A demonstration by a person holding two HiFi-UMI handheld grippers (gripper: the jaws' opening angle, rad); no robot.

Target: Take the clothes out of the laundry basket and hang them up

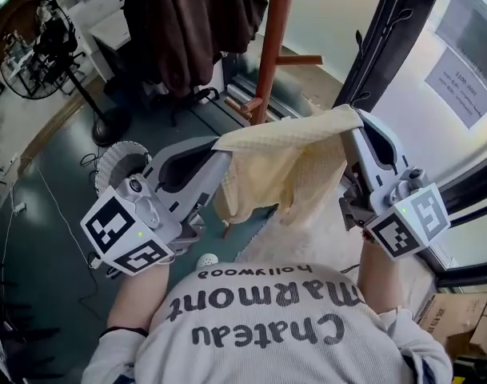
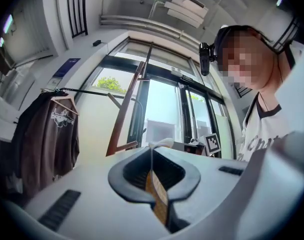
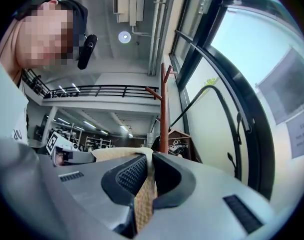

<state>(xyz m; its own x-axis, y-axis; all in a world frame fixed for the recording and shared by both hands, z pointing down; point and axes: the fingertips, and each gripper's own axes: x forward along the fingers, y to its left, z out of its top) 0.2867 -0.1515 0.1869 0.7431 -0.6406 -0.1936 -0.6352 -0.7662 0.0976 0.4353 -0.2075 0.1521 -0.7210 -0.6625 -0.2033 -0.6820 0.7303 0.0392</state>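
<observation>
Closest in is the person's white printed shirt (image 1: 267,326); both arms reach forward just past it. The left tongs (image 1: 224,147) are clamped tight on one top corner of a pale yellow waffle cloth (image 1: 287,170); the right tongs (image 1: 349,128) are pinched shut on the other corner. So the cloth is up in the air, stretched between the two, sagging in the middle with its lower edge hanging loose; each tongs' own view shows a thin strip of the fabric squeezed between the pads. Beyond the cloth stands a reddish wooden coat rack (image 1: 272,46); a dark brown top (image 1: 187,22) hangs on a hanger just left of its pole; a black standing fan (image 1: 35,50) is further off on the floor at the left.
</observation>
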